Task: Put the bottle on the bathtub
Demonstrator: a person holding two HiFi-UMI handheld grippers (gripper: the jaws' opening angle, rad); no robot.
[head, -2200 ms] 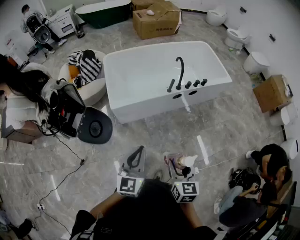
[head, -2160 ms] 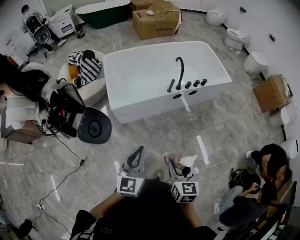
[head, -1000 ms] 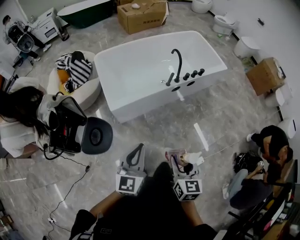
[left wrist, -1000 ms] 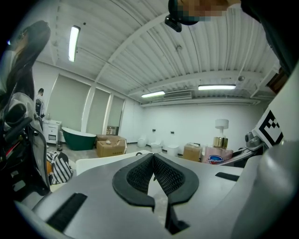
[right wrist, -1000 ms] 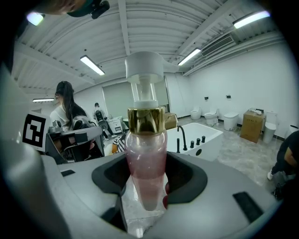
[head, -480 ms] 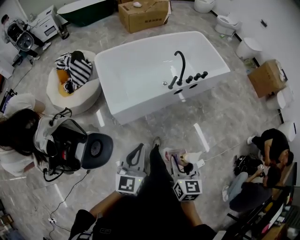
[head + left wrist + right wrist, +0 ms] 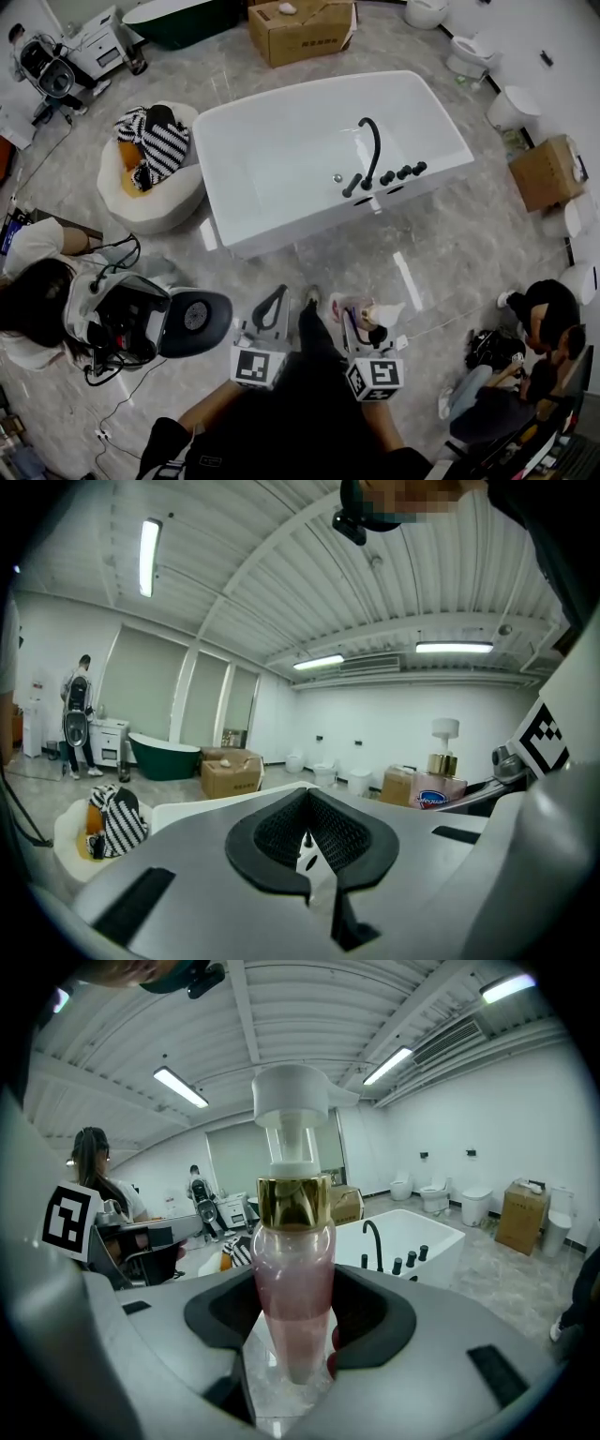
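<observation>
The pink bottle (image 7: pixel 292 1279) stands upright, squeezed in the right tongs (image 7: pixel 300 1335); the left tongs (image 7: pixel 307 846) are closed on nothing. I think this is the carrying step: the bathtub (image 7: pixel 281 220) sits well ahead of both tongs, so walk closer first.

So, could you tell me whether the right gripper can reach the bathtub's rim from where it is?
Probably not yet: the right gripper, shut on the bottle, is a stretch of bare floor short of the bathtub. Nothing blocks that path, though, so stepping closer should do it.
</observation>
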